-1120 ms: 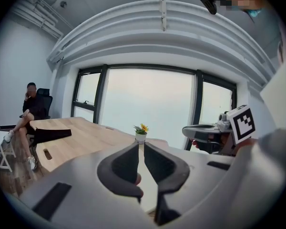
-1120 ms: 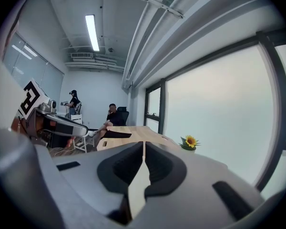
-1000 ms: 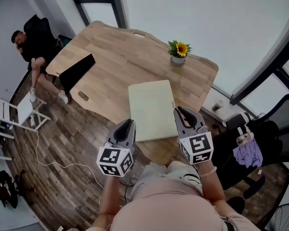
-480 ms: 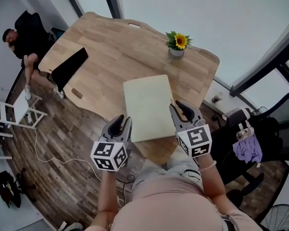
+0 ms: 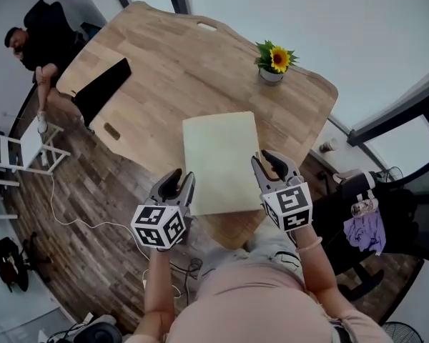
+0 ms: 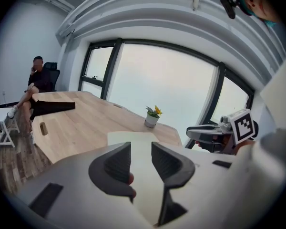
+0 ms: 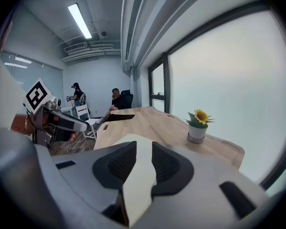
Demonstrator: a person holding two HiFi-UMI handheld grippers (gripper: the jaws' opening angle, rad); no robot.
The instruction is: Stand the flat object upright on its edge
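Wooden table, pale board flat at near edge, sunflower pot beyond.

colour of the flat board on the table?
Plain pale cream, no pattern. The board shows best in the head view.

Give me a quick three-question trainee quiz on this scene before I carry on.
1. True or false: the pale flat board already stands on its edge.
2. Which stands on the table, near its far right corner? A. sunflower pot B. mug C. book
3. In the head view, at which table edge does the black object lie?
Key: 1 false, it lies flat; 2 A; 3 left.
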